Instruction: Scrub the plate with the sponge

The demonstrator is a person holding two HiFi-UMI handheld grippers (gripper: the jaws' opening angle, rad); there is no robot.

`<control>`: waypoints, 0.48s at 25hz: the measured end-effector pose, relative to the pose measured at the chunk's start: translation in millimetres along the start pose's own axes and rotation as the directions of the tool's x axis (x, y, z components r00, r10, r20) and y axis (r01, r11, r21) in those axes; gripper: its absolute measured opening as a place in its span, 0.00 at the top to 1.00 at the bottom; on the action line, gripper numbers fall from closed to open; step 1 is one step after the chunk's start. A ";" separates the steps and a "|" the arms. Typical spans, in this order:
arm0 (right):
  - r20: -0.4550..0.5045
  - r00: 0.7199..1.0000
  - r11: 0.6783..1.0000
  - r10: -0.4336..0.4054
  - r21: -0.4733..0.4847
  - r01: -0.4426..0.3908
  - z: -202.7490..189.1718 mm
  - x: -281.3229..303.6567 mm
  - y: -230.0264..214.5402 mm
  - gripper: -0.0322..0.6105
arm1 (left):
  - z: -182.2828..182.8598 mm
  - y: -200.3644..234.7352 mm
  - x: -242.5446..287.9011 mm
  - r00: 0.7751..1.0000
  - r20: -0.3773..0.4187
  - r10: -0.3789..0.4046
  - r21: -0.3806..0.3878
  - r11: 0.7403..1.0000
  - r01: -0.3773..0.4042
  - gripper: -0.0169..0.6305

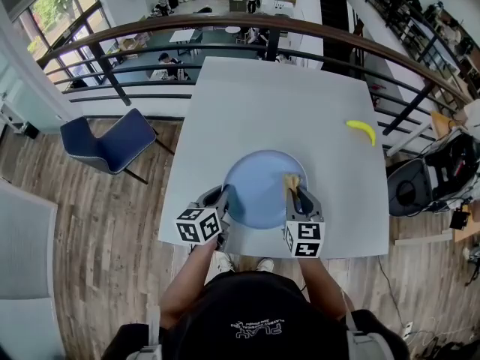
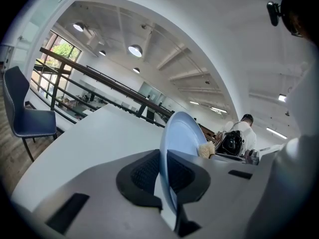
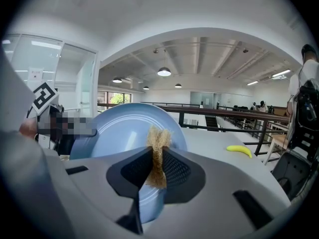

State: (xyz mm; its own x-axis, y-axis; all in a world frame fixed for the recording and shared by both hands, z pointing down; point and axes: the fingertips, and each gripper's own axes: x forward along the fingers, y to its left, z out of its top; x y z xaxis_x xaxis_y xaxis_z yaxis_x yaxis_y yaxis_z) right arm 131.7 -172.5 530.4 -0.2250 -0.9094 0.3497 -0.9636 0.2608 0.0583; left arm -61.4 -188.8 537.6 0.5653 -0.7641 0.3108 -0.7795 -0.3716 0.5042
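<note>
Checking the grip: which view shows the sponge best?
The right gripper view: the sponge is pinched between its jaws, close up. Head view shows a small tuft; the left gripper view, a bit beside the plate.

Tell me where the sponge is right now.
In the head view the sponge is right of centre, pinched in the right tool at the right side of the blue plate, near the table's near edge.

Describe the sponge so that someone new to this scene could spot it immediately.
On the light grey table is a pale blue plate. At its right edge the right gripper pinches the sponge, a small tan fibrous tuft. Unlike the smooth yellow banana lying loose farther right, it is frayed and held.
</note>
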 end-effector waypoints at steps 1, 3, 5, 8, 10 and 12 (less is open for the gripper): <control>0.008 1.000 1.000 0.010 -0.005 -0.010 2.4 -0.7 4.6 0.84 | 0.6 1.5 -0.1 1.000 0.004 0.005 -0.001 1.000 -0.005 0.93; 0.023 0.999 0.999 0.035 -0.018 -0.034 7.1 -1.4 16.2 0.84 | 1.6 4.2 -0.2 1.000 0.008 0.015 -0.002 1.000 -0.015 0.93; 0.027 0.997 0.997 0.070 -0.026 -0.069 10.2 -1.3 30.8 0.84 | 2.7 5.8 -0.1 1.000 0.009 0.020 -0.004 1.000 -0.020 0.93; 0.023 0.990 0.989 0.142 -0.032 -0.141 11.3 -1.2 57.7 0.84 | 4.0 6.5 0.7 1.000 0.016 0.020 -0.011 1.000 -0.020 0.93; 0.011 0.980 0.980 0.197 -0.032 -0.196 7.9 -1.1 77.5 0.84 | 3.7 5.9 1.3 1.000 0.019 0.017 -0.015 1.000 -0.017 0.93; -0.003 0.968 0.967 0.251 -0.039 -0.251 5.4 -0.2 98.0 0.84 | 4.4 4.8 1.3 1.000 0.022 0.011 -0.016 1.000 -0.010 0.93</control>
State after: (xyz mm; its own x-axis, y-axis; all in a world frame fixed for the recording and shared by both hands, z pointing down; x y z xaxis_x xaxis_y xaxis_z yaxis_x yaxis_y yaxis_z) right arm 36.5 -148.6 531.0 -0.4593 -0.8137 0.3564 -0.8700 0.4931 0.0047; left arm -65.6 -194.0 537.0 0.5509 -0.7793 0.2986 -0.7808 -0.3549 0.5142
